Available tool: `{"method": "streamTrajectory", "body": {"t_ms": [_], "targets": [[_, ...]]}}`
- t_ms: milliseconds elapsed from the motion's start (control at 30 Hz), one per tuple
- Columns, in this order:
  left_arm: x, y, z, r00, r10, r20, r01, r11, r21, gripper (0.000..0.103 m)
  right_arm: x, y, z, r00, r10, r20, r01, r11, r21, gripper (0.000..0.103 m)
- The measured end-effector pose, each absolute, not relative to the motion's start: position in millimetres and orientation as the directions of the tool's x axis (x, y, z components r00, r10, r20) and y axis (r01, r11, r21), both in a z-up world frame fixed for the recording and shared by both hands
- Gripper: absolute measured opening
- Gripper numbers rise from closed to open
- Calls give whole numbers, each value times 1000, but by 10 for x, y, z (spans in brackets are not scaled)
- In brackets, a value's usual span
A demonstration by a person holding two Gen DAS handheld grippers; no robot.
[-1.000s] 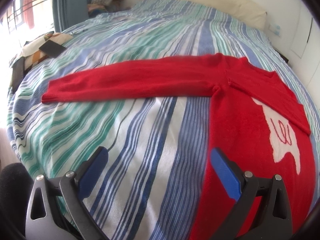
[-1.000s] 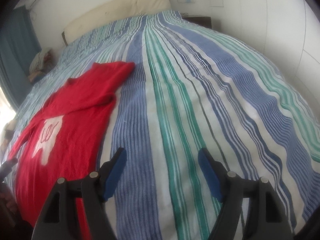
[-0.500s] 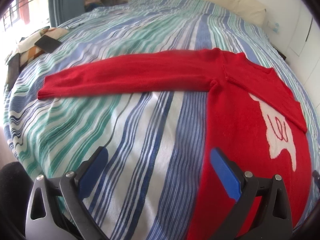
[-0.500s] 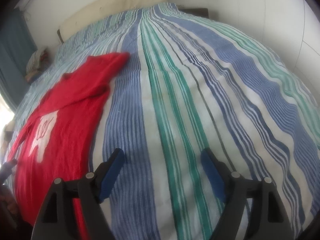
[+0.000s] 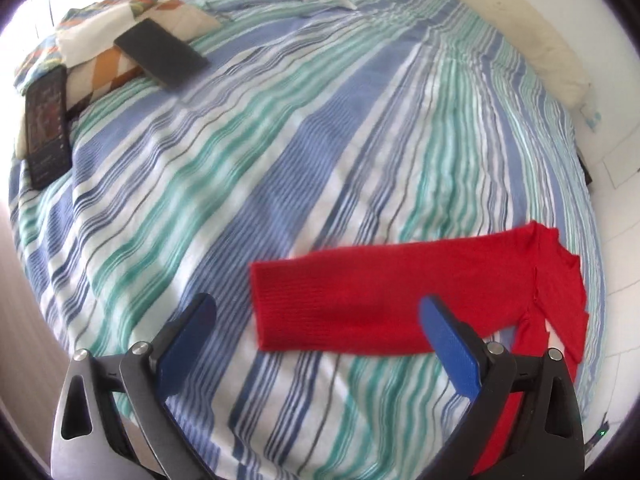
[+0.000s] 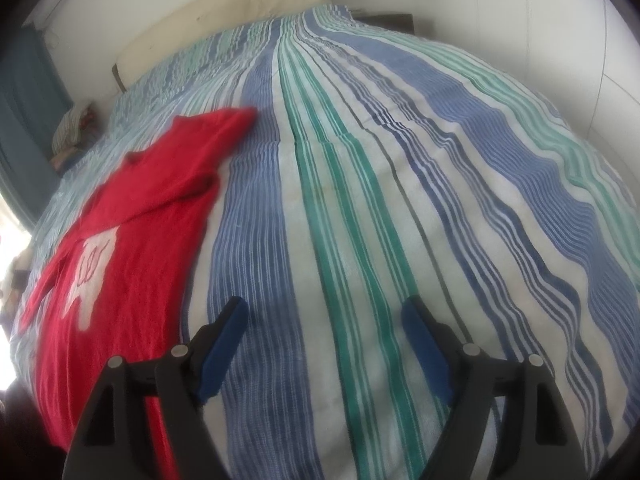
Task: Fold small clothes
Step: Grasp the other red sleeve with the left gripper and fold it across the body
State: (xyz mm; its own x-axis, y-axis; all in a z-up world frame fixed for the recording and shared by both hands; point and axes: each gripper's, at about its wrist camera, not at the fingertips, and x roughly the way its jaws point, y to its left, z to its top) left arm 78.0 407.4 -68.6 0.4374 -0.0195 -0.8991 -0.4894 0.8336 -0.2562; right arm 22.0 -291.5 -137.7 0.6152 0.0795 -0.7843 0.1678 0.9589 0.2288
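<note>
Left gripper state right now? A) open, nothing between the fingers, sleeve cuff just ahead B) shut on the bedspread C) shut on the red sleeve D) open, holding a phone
A: the left gripper has its blue pads wide apart above the striped bedspread, and the red sweater sleeve lies flat, ungripped.

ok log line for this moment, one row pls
left tool: open, over sleeve cuff | right tool: open, over bare bedspread | red sweater: flat, right sleeve folded in

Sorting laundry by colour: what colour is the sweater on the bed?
Red, with a white motif on the front; the sweater shows best in the right wrist view.
</note>
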Motion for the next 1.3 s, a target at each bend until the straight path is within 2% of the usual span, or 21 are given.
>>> {"method": "streamTrajectory", "body": {"t_ms": [167,200,233,333,367,400,433,567,667,867,1033,1067,1100,1133,1200,1300], "targets": [[770,4195,-1060,364,-51,-930,-544,799,-256,98,236,-2897,-1388,614,79,-785,165,960,226,82],[778,4176,-1128,360,-58,-931,-549,794,-261,91,242,-2889,-1391,614,78,-786,163,961,223,83],[791,4158,-1191,358,-71,-931,-553,787,-273,79,247,-2882,-1393,613,77,-786,162,962,220,83],[846,4034,-1273,365,-100,-926,-534,792,-296,66,242,-2871,-1394,612,75,-787,158,964,215,83],[883,3980,-1275,359,-96,-928,-519,806,-284,57,237,-2872,-1393,612,77,-787,158,963,217,83],[922,3939,-1266,345,-86,-934,-509,820,-264,22,233,-2871,-1392,612,78,-787,159,963,219,83],[952,3917,-1232,342,-89,-935,-500,826,-262,6,232,-2873,-1392,612,80,-786,159,962,221,83],[1145,3681,-667,427,-36,-904,-437,867,-241,5,232,-2882,-1389,612,84,-786,164,959,230,83],[1417,3211,-45,513,-40,-858,-290,932,-217,5,228,-2895,-1385,613,94,-785,167,955,245,83],[1993,1794,882,615,-199,-763,73,978,-196,5,264,-2914,-1402,614,104,-783,171,950,260,85],[2321,696,964,573,-334,-748,289,937,-197,7,263,-2919,-1409,615,108,-781,162,952,259,85],[2380,496,885,542,-370,-755,334,919,-211,9,259,-2917,-1409,615,109,-781,161,952,260,85],[2427,323,784,514,-389,-765,359,907,-220,20,254,-2920,-1409,616,110,-780,162,951,262,85],[2443,176,671,490,-393,-778,371,902,-221,40,246,-2919,-1409,616,111,-780,162,951,263,85],[2452,3,482,473,-387,-791,370,903,-220,68,244,-2921,-1410,616,112,-780,161,951,264,85],[2408,63,294,471,-388,-792,344,908,-240,70,238,-2926,-1408,616,115,-779,157,951,265,85]]}}
